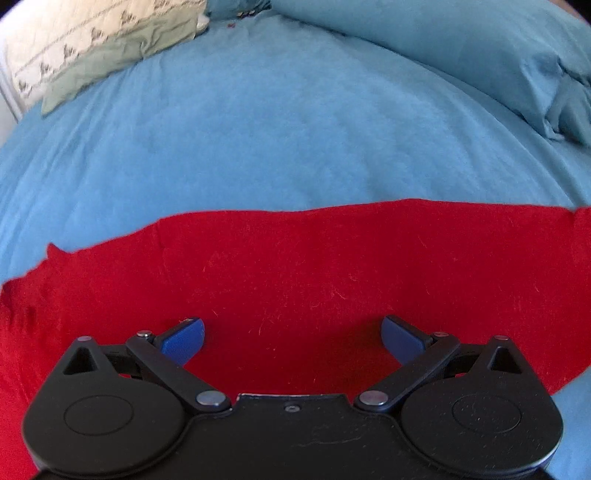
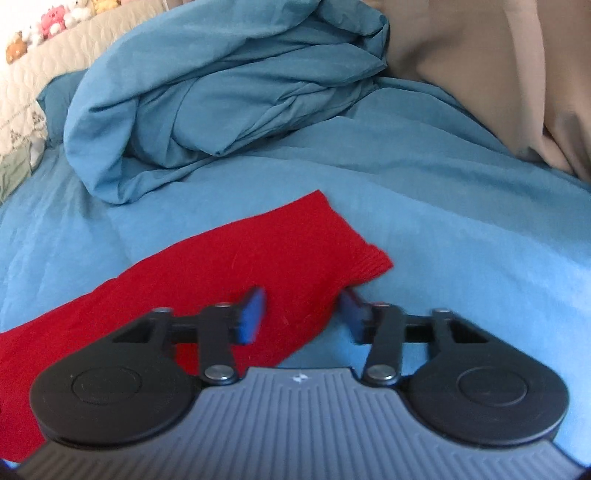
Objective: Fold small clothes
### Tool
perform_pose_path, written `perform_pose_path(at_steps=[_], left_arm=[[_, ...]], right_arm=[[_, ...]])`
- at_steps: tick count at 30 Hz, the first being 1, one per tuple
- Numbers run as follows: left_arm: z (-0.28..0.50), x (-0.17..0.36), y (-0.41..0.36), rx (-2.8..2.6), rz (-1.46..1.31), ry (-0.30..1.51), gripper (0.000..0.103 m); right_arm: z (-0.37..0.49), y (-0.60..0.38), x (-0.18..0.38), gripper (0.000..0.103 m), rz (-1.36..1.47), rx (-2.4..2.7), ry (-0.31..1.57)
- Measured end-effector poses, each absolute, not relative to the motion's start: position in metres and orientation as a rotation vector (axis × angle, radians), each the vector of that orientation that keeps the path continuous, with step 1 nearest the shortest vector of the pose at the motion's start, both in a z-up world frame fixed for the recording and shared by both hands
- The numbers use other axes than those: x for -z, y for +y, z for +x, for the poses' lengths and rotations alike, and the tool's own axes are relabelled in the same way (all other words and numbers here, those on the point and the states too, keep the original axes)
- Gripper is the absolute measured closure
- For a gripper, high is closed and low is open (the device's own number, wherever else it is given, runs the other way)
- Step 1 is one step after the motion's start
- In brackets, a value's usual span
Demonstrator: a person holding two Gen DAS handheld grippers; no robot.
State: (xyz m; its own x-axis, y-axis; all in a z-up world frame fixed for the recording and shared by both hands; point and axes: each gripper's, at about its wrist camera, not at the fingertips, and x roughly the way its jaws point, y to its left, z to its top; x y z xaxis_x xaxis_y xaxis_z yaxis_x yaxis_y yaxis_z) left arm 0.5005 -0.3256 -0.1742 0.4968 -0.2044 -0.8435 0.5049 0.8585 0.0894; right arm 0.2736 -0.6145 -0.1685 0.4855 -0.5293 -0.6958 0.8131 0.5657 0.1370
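A smooth light-blue cotton bed sheet (image 1: 258, 129) is covering the bed. A rumpled teal-blue duvet (image 2: 221, 92) is lying heaped at its far side. A cream quilted pillow with green trim (image 1: 92, 48) is resting at the head, and small plush toys (image 2: 55, 18) are sitting in a row beyond a beige quilted cover (image 2: 92, 40). A tan fabric drape (image 2: 480, 55) is hanging beside the duvet.

No words, numbers or brand names can be read anywhere — the only sign is a small white emblem (image 2: 297, 378), its shape too tiny to make out, on the ribbed grey plastic housing (image 2: 295, 424) of the right gripper.
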Motion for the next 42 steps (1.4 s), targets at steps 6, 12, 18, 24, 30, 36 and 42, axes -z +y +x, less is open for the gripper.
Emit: perform_pose_path(at_steps=[6,12,18,24,30,36,42], left_arm=[[0.510,0.158,-0.322,0.486,0.361,0.995,0.001],[0.522,0.097,-0.258,0.483,0.273,0.956,0.002],[0.533,0.054,-0.155,0.319,0.294,0.916,0.000],[0.529,0.073,-0.027,0.098,0.202,0.984,0.000],[0.515,0.113,0.054,0.034,0.064,1.073,0.000],[0.509,0.126,0.062,0.085,-0.022,1.097,0.000],[0.503,0.117,0.040,0.192,-0.061,1.079,0.000]], right_arm=[[0.291,-0.600,0.122,0.079,0.427,0.806,0.634],[0.348,-0.521,0.030,0.079,0.267,0.518,0.542],[0.418,-0.389,-0.016,0.079,0.221,0.120,0.482],[0.454,-0.244,0.042,0.079,0.171,-0.203,0.532],[0.444,-0.152,0.139,0.079,0.013,-0.316,0.666],[0.435,-0.120,0.175,0.077,-0.098,-0.356,0.706],[0.435,-0.115,0.152,0.023,-0.193,-0.372,0.677]])
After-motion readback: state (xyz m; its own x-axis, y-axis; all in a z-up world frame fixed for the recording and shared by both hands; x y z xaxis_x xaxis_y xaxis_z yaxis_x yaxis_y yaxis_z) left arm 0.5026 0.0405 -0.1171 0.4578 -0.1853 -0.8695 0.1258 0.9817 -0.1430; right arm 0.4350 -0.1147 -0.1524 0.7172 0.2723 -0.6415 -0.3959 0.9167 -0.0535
